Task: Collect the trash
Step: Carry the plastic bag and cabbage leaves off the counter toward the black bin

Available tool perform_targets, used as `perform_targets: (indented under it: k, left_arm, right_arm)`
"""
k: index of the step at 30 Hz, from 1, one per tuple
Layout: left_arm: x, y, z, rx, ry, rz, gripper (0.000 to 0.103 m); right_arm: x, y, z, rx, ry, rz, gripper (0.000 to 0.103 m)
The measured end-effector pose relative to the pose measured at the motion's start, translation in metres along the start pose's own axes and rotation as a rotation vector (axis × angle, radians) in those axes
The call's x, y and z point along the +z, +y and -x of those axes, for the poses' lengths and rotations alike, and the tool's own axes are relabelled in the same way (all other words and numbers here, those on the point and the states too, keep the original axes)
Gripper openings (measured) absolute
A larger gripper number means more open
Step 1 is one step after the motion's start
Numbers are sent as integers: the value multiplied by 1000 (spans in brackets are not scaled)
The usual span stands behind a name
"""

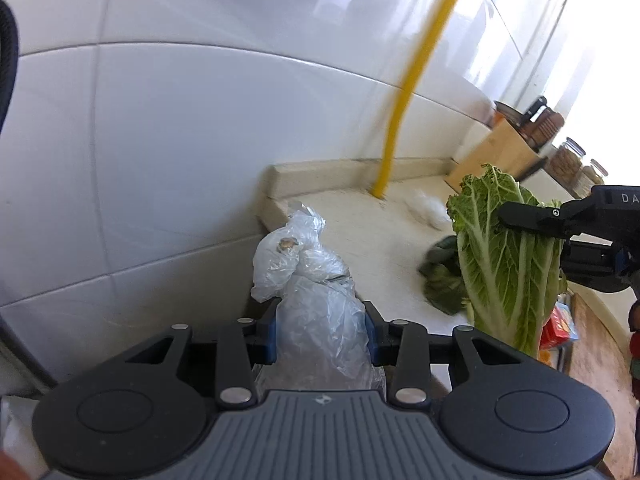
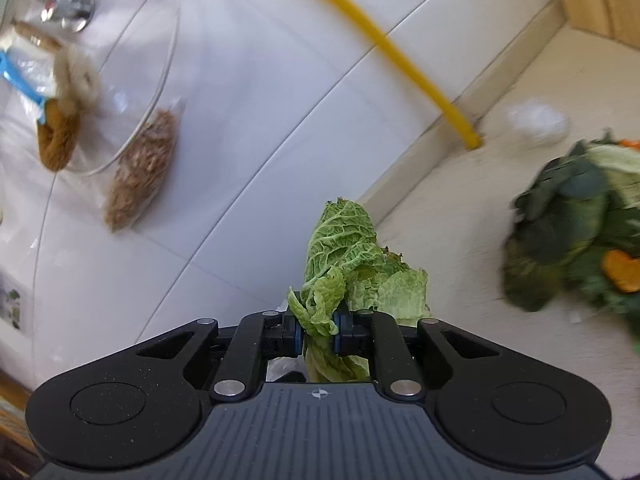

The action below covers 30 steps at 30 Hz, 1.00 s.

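Left wrist view: the left gripper [image 1: 322, 334] has its fingers [image 1: 267, 338] closed narrow on a crumpled clear plastic bag [image 1: 312, 292], which bulges up between the blue pads and rises above them. The bag hangs over the near left corner of the pale tabletop [image 1: 360, 232], just beside the white tiled wall [image 1: 160, 120]. A raised lip runs along the tabletop's back edge, and a yellow pipe [image 1: 404, 100] comes down the wall to meet it there. Between the bag and the pipe the surface is bare. Farther right lies a small white wad of plastic [image 1: 428, 206], then a heap of dark green scraps [image 1: 442, 276]. The right gripper [image 1: 520, 220] enters from the right edge, pinching a pale cabbage leaf [image 1: 504, 256] that hangs down upright, clear of the tabletop. Behind stand a wooden block [image 1: 496, 152] and glass jars [image 1: 568, 156].

Right wrist view: the right gripper [image 2: 316, 330] holds its fingers [image 2: 291, 332] almost together on the cabbage leaf [image 2: 352, 264], whose crinkled end sticks forward above the tabletop's [image 2: 460, 208] left edge. The view is blurred. The yellow pipe [image 2: 400, 56] slants to the back lip; the white wad [image 2: 538, 120] lies near its foot. The dark scraps [image 2: 560, 232], with orange peel [image 2: 622, 274] among them, crowd the right side. Open surface lies between leaf and scraps. Bags of dry goods [image 2: 142, 172] hang on the wall [image 2: 260, 120] at left.
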<state>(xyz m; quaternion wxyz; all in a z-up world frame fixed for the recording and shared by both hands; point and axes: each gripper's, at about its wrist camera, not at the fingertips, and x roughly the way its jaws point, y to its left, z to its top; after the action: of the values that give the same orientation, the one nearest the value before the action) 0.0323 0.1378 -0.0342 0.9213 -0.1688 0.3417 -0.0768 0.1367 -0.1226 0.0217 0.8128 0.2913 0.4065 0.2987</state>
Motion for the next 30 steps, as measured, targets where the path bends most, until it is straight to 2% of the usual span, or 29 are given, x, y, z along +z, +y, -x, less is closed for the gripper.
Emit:
perform_targets:
  k: [11, 15, 20, 22, 30]
  left_arm:
    - [4, 44, 3, 81, -31, -9, 36]
    - [1, 58, -4, 110, -38, -1, 36]
    - [2, 71, -9, 111, -40, 19, 36]
    - [1, 75, -13, 140, -41, 11, 36]
    - [-3, 81, -33, 172, 53, 6, 36]
  right_arm:
    - [-18, 28, -59, 55, 89, 2, 18]
    - [-24, 36, -80, 54, 123, 2, 18]
    - [-32, 41, -101, 39, 156, 0, 18]
    - [-35, 40, -109, 31, 166, -7, 18]
    - [-51, 31, -144, -22, 204, -22, 18]
